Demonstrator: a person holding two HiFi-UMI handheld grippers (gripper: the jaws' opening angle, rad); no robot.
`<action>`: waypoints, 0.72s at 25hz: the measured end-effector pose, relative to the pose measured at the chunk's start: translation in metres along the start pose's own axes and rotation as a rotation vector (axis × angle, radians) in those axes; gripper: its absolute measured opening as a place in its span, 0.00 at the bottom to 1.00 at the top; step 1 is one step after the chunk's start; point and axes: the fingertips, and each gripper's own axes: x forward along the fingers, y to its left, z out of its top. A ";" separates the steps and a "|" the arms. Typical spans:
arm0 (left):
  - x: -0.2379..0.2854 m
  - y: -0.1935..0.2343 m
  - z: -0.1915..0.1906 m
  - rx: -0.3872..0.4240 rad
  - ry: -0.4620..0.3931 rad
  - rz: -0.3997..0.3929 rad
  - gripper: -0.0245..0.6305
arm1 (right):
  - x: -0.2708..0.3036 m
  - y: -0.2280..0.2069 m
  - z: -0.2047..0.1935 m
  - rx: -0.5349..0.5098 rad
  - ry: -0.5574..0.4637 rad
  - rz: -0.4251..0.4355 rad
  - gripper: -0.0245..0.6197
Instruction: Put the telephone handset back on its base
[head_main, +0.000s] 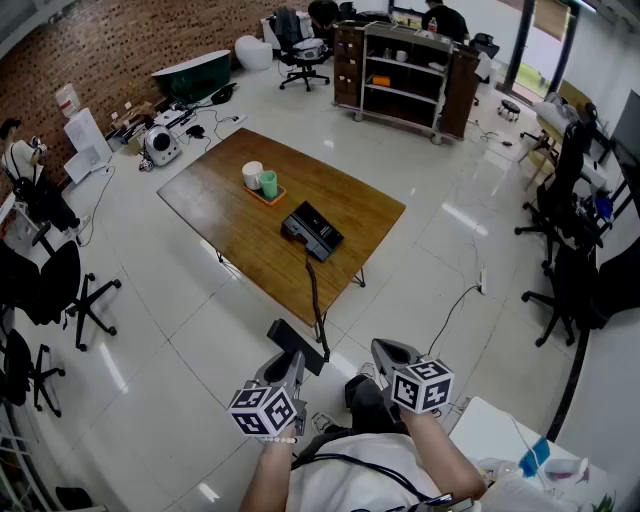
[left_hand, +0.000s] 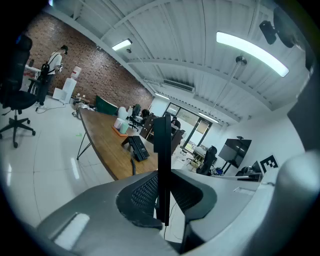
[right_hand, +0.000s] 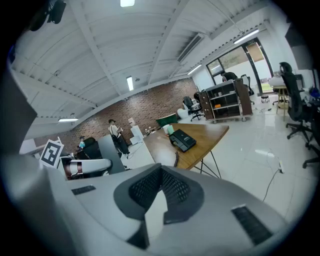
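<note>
White shirt (head_main: 352, 486), black cable (head_main: 372, 470); grey left claw (head_main: 291, 360) and right claw (head_main: 389, 352) bear black-and-white marker cubes (head_main: 265, 410).

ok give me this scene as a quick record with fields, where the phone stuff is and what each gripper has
handset: off its base, clamped in the left gripper, away from the table
base: on the wooden table
cord: runs from by the base over the table edge toward the handset
right gripper: shut, nothing in it
also on table: tray with two cups
task state: handset not yet on base
</note>
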 end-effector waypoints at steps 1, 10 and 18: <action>0.003 0.000 0.001 -0.003 -0.003 -0.003 0.14 | 0.002 -0.003 0.001 -0.001 0.002 -0.001 0.06; 0.021 0.011 0.005 -0.029 0.011 -0.005 0.14 | 0.017 -0.014 0.015 0.013 -0.006 -0.013 0.06; 0.047 0.028 0.020 -0.037 0.041 -0.008 0.14 | 0.045 -0.021 0.028 0.038 -0.005 -0.007 0.06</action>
